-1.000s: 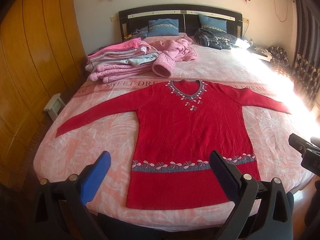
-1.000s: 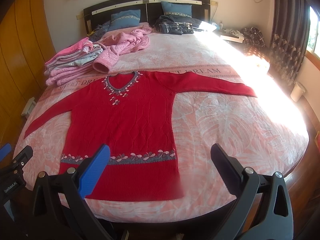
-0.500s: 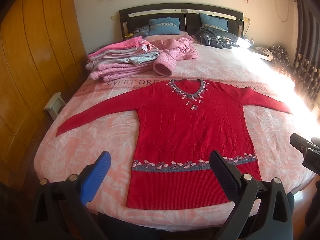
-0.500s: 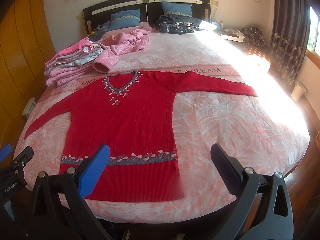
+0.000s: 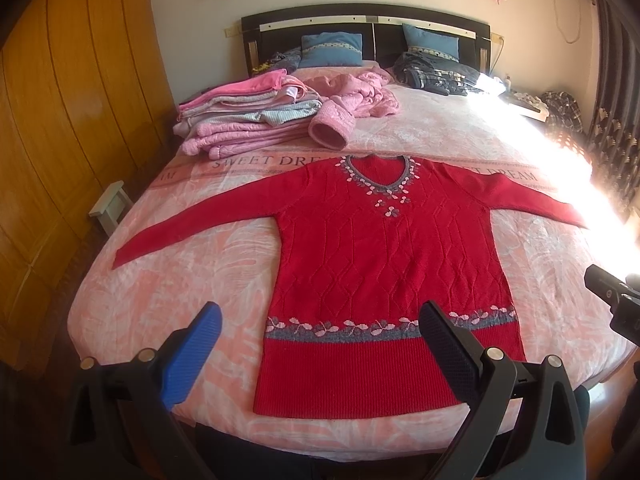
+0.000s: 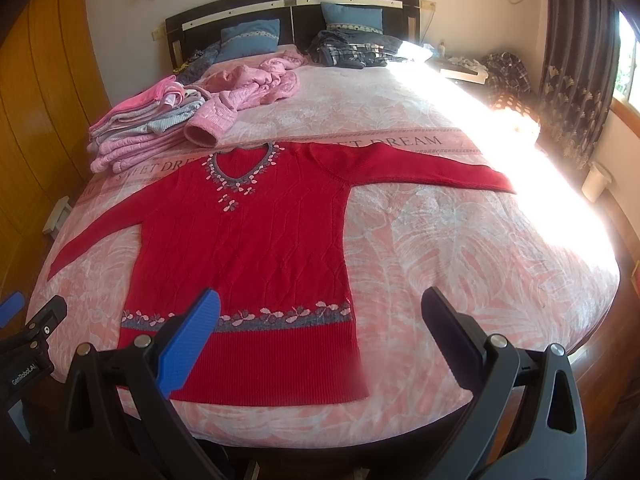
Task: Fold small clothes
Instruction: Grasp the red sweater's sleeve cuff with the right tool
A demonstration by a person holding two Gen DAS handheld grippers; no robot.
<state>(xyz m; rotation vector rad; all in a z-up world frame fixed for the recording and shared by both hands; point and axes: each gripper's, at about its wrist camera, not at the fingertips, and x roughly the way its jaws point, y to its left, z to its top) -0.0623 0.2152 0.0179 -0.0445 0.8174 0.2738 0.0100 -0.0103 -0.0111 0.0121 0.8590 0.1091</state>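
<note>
Two handheld grippers are in view, both with jaws spread wide and holding nothing. One red knitted long-sleeved sweater (image 5: 384, 264) with a grey-and-pink flower trim at the V-neck and a matching band above the ribbed hem lies flat, front up, on the pink leaf-patterned bedspread (image 5: 192, 280), hem toward the foot of the bed, both sleeves stretched out to the sides. In the left wrist view the left gripper (image 5: 320, 320) hangs above the foot end of the bed, apart from the fabric; its blue-padded finger (image 5: 192, 356) sits over bare bedspread left of the hem, its black finger (image 5: 444, 352) over the right half of the ribbed hem, so the lower left part of the sweater shows between them. In the right wrist view the right gripper (image 6: 320, 316) likewise hangs clear of the cloth; its blue pad (image 6: 188, 344) overlaps the flower band on the left half of the garment, while its black finger (image 6: 452, 336) is over bare bedspread well right of the hem's right corner. Beyond the neckline, near the dark headboard (image 5: 360, 24), lie a stack of folded pink and grey clothes (image 5: 240, 116) and, just beside it, a loose pink quilted garment (image 5: 360, 100)
</note>
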